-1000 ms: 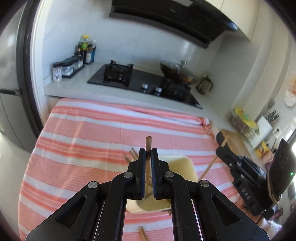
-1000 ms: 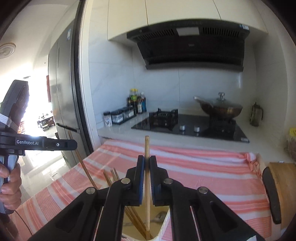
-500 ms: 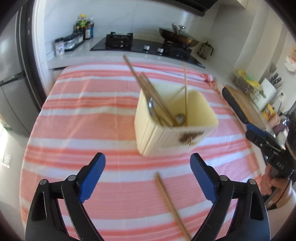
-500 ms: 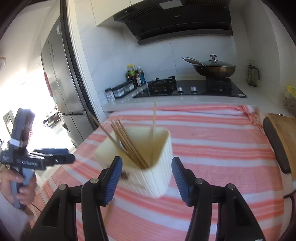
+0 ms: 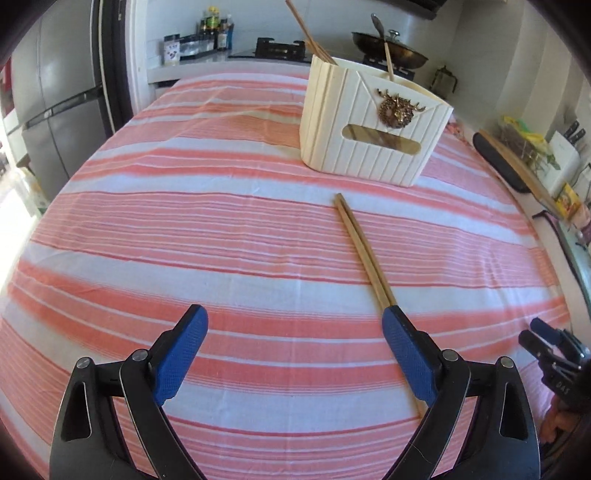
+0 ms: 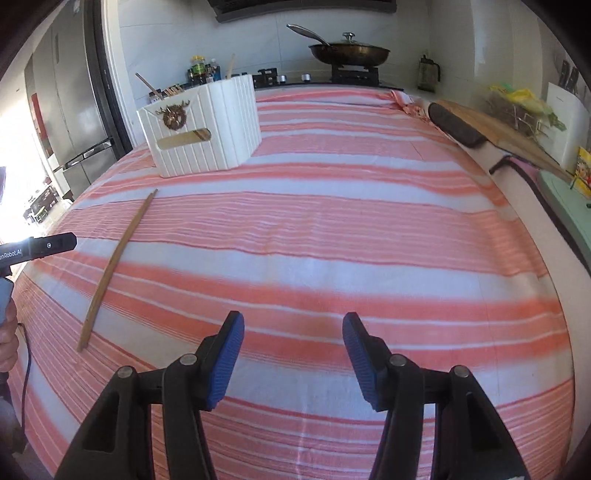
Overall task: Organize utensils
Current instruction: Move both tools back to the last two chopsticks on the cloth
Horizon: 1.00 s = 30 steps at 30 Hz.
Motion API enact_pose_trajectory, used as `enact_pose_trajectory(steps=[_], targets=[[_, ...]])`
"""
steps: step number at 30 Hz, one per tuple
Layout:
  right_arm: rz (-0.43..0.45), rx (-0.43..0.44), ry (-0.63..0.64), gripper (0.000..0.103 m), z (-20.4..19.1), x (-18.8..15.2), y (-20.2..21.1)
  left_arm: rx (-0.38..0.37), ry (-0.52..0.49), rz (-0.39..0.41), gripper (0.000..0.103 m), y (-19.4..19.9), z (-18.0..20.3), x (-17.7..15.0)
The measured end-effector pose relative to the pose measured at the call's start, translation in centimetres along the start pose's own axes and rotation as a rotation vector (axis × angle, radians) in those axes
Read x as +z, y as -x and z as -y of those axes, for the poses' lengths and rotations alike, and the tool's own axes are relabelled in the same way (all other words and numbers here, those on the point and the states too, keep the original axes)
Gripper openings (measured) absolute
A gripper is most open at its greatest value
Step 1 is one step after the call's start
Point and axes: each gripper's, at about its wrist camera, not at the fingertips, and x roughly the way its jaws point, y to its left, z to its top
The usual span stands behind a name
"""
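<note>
A pair of wooden chopsticks (image 5: 364, 254) lies flat on the striped cloth (image 5: 221, 229), side by side and touching, one end pointing at the cream utensil holder (image 5: 373, 133), with a strip of cloth between that end and the holder. The near end runs under the right-hand finger of my left gripper (image 5: 295, 334); whether that finger touches the wood, I cannot tell. My left jaws stand wide apart, with only cloth between the blue pads (image 5: 181, 354). In the right wrist view the same chopsticks (image 6: 114, 266) lie off to the left, well clear of my right gripper (image 6: 293, 338), whose jaws stand partly spread, with nothing between them. The holder stands upright on the cloth, a gold stag emblem (image 5: 397, 110) on its front, with several chopsticks (image 5: 310, 35) and a spoon handle (image 5: 378, 26) leaning out of its top. Beyond it, a pan (image 6: 349, 50) with a lid sits on the stove (image 6: 354, 75). Bottles (image 5: 216, 27) stand along the back counter. To the right, a cutting board (image 6: 491, 127) lies at the table's edge.
</note>
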Motion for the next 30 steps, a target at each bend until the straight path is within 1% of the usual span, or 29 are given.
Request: enact_pose_trajectory(steps=[2,4,8,11,22,25,26,28,30], targets=[[-0.006,-0.002,-0.02,0.057,0.4,0.0,-0.1,0.023,0.0,-0.002,0.096,-0.7,-0.3,-0.3],[-0.014,-0.004,-0.039,0.057,0.8,0.0,-0.3,0.062,0.002,-0.006,0.096,-1.2,-0.6,-0.5],[-0.012,-0.007,-0.04,0.056,0.8,-0.2,-0.2,0.092,0.026,-0.016,0.096,-1.9,-1.4,-1.1],[-0.014,-0.017,-0.032,0.056,0.6,-0.3,-0.3,0.097,0.035,-0.021,0.096,-2.3,-1.8,-1.3],[-0.022,-0.052,-0.005,0.056,0.1,-0.2,-0.5,0.108,0.015,-0.014,0.096,-2.2,-1.2,-1.5],[-0.025,-0.061,0.003,0.056,0.0,-0.2,-0.6,0.081,0.03,-0.009,0.096,-2.0,-1.3,-1.5],[-0.026,-0.066,0.007,0.056,0.0,-0.2,-0.6,0.055,0.039,-0.008,0.096,-1.8,-1.2,-1.5],[-0.027,-0.072,0.012,0.056,-0.1,-0.1,-0.7,-0.03,0.06,-0.006,0.096,-1.5,-0.8,-1.4],[-0.028,-0.075,0.015,0.056,-0.2,-0.2,-0.7,-0.069,0.051,-0.006,0.096,-1.4,0.3,-1.3]])
